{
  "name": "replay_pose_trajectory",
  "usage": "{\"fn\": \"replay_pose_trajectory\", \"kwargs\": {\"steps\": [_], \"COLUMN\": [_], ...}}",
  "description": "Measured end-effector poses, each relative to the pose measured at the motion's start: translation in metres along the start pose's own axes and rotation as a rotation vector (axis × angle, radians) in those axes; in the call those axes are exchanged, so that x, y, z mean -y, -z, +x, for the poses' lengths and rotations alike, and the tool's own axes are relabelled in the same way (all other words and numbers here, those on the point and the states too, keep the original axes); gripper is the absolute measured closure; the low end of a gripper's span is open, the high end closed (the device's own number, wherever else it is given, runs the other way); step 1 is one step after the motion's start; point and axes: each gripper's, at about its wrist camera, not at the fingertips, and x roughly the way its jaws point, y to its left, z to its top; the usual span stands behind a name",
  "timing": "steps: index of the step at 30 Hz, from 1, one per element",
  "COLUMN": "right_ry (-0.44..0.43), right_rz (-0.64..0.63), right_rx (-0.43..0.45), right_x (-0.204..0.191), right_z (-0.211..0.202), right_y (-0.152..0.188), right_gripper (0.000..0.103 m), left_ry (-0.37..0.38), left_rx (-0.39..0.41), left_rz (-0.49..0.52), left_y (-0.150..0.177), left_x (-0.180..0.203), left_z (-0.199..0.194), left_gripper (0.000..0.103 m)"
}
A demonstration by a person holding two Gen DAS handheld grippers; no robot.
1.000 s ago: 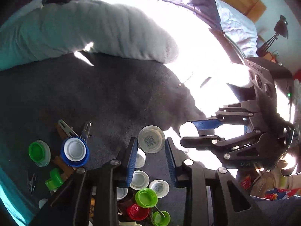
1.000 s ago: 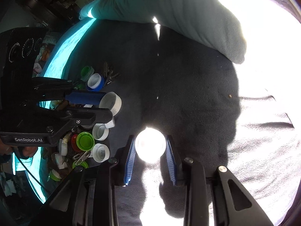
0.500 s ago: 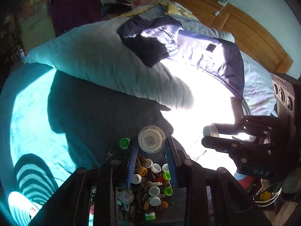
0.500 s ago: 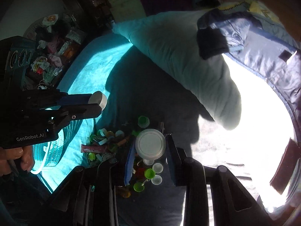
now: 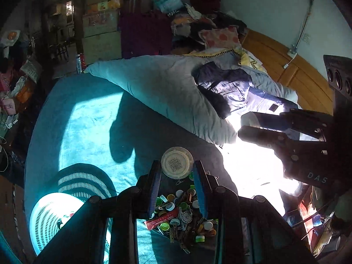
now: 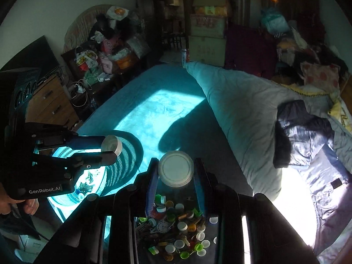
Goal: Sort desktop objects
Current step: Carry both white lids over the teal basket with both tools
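Above the bed (image 5: 92, 118), a white lid (image 5: 177, 162) between each gripper's fingers (image 5: 154, 189).

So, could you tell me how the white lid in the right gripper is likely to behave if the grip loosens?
The white lid is pinched only at its rim, so it might slip. It looks thin and probably light. Being round, it could roll toward the cap pile.
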Motion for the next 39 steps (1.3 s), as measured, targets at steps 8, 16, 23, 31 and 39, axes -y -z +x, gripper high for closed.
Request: {"fn": "replay_pose_trajectory", "kwargs": {"steps": [8, 16, 23, 31, 39], "right_ry": [-0.035, -0.084, -0.222, -0.424, -0.487], "right_rz": [-0.144, -0.239, -0.236, -0.145, -0.13], "right_rx": [0.023, 0.013, -0.056, -0.219, -0.297], "right_x": [-0.079, -0.143, -0.187, -0.228, -0.254], "right_z": [0.004, 0.017, 0.048, 0.095, 0.123], "right_y": [-0.045, -0.068, -0.077, -0.071, -0.064], "right_gripper": [0.073, 0.073, 0.073, 0.073, 0.073], "left_ry": [-0.067, -0.143, -0.179, -0.214, -0.217], "left_rx": [0.075, 0.101, 0.046, -0.091, -0.142], "left_rz": [-0.107, -0.2, -0.266, -0.35, -0.389], "left_y": [0.022, 0.049, 0.082, 0.132, 0.156], "left_x": [-0.066, -0.133, -0.178, -0.229, -0.255], "left_z": [-0.051, -0.088, -0.098, -0.093, -0.088], "left_gripper": [0.072, 0.072, 0.072, 0.072, 0.072]}}
